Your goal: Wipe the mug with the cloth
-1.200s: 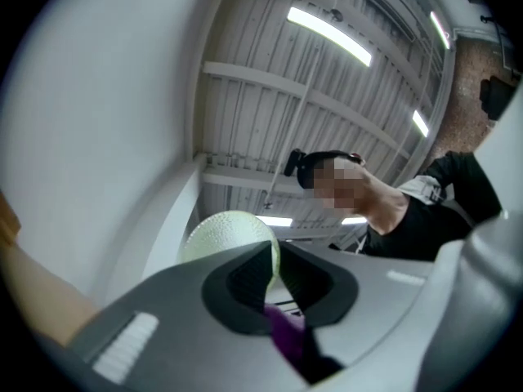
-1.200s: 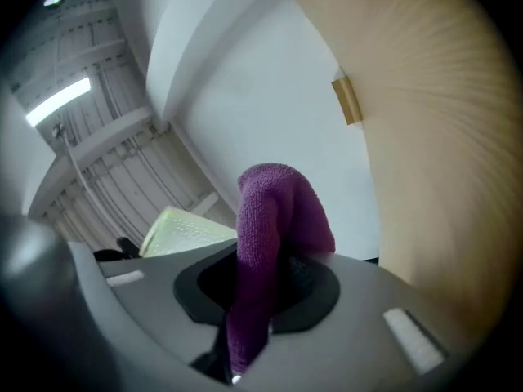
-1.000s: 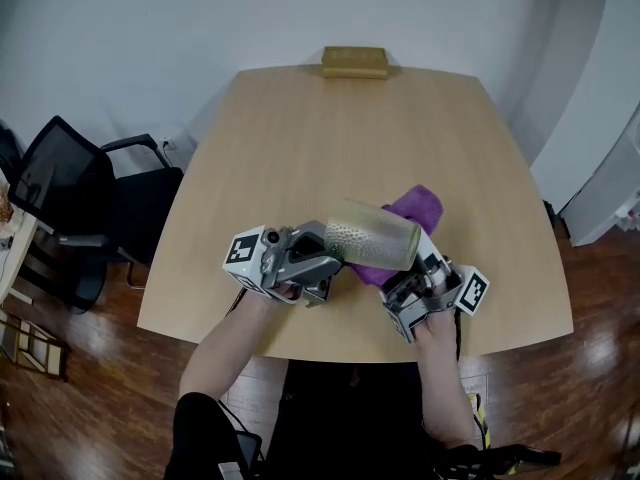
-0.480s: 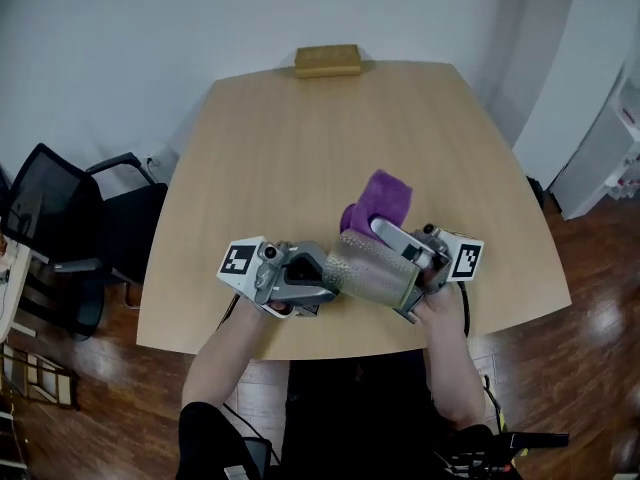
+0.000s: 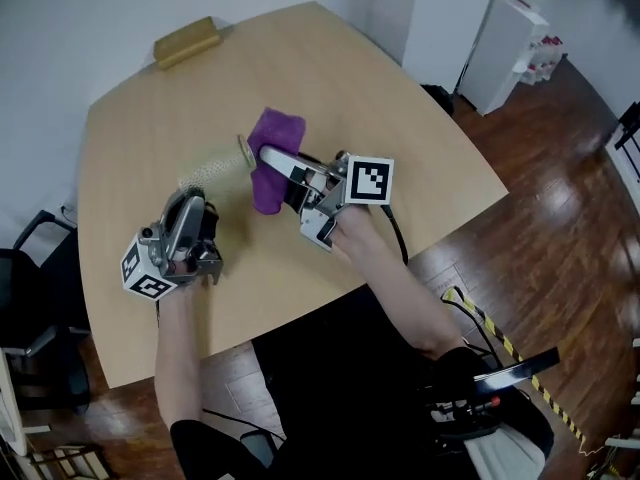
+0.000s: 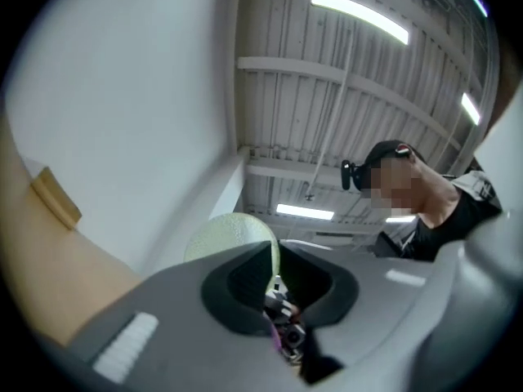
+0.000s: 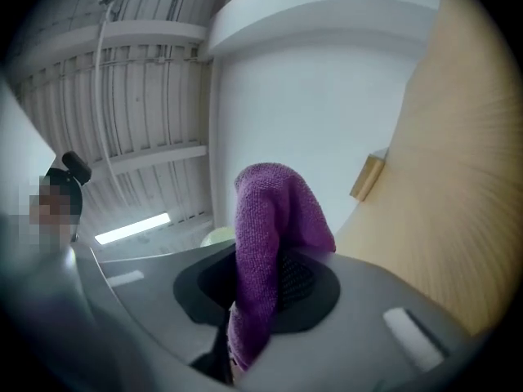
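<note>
With the left gripper (image 5: 199, 200), at 8 o'clock in the head view, clamps the pale green, speckled, cup-shaped mug (image 5: 210, 165) by its thin wall. Jaws nearly together there, pinching that wall's edge (image 6: 274, 261), with the rounded body swelling beyond the tips at 11 o'clock in the left gripper view. Holds the mug lying on its side and, by the look of it, lifted off the light wooden, round-cornered table (image 5: 400, 118). Probably done to leave the outer wall bare all round and to offer the far end to the other tool at 3 o'clock. Leaves the tan rectangular block (image 5: 187, 40) at the table's 11 o'clock edge, well apart from the work.

With the right gripper (image 5: 268, 158), just at 3 o'clock of the mug, pinches the purple, nubbly woven cloth (image 5: 280, 130). Jaws pressed on a fold of it, with a thick loose hump standing past the tips at 12 o'clock in the right gripper view. Lays that hump against the mug's far end, touching it. Probably bunched so that soft fabric, not hard jaw, meets the mug. Looks like wiping under way, with most of the wall yet to be covered.
</note>
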The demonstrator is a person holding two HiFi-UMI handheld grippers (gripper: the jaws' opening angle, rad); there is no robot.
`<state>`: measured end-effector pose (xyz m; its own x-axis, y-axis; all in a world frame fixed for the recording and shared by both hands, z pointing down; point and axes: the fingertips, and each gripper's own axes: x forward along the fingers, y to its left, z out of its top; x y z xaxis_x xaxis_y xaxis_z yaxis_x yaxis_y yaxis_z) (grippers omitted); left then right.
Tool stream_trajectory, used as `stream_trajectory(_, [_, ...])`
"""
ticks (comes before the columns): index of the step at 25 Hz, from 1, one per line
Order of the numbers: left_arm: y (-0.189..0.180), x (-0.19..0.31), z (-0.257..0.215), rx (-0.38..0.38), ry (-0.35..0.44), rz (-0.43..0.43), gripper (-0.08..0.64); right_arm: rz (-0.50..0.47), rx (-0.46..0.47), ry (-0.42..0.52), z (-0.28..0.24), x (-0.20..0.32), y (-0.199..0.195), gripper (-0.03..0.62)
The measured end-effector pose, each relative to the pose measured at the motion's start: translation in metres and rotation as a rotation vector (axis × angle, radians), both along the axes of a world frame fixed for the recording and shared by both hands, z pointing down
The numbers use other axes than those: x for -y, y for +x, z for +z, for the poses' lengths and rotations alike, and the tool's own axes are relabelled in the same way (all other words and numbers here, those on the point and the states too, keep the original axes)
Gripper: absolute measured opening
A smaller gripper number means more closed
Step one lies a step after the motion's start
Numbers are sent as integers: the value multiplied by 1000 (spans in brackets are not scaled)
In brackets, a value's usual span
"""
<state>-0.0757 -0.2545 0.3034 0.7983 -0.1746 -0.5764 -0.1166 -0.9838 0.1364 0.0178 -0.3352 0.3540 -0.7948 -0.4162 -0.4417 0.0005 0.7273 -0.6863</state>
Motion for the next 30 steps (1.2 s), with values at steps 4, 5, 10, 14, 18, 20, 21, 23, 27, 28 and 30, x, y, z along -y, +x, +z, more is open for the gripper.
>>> stream_trajectory(4, [6,3,4,62,6,-44,48,26,15,-14,1,4,12,54])
stream_trajectory(5, [9,3,4,92,12,-62,48,23,24,-22,0,4,14,54])
stream_trajectory(10, [32,13,26,310,13,-176,46,8,96,-53,6,-5,42,54])
stream_trajectory(14, [25,38,37,498,-3,-238,48,97,52,-21,12,5,58,54])
stream_trajectory(18, [10,58,55,681,36,-279,48,114,32,-11,14,5,54,54])
stream_trajectory(20, [5,72,61,798,56,-301,48,117,8,10,14,2,50,54])
stream_trajectory(21, [2,82,63,862,62,-312,48,118,-6,22,13,1,47,54])
stream_trajectory(23, [-7,108,68,1006,64,-332,48,111,-20,35,13,-1,40,54])
stream_trajectory(27, [-22,162,91,1337,30,-342,48,87,-33,46,13,-6,29,54])
stream_trajectory(28, [-25,173,99,1420,23,-341,48,83,-34,47,14,-7,28,54])
stream_trajectory(30, [-26,190,115,1552,11,-327,48,79,-36,49,15,-7,27,54])
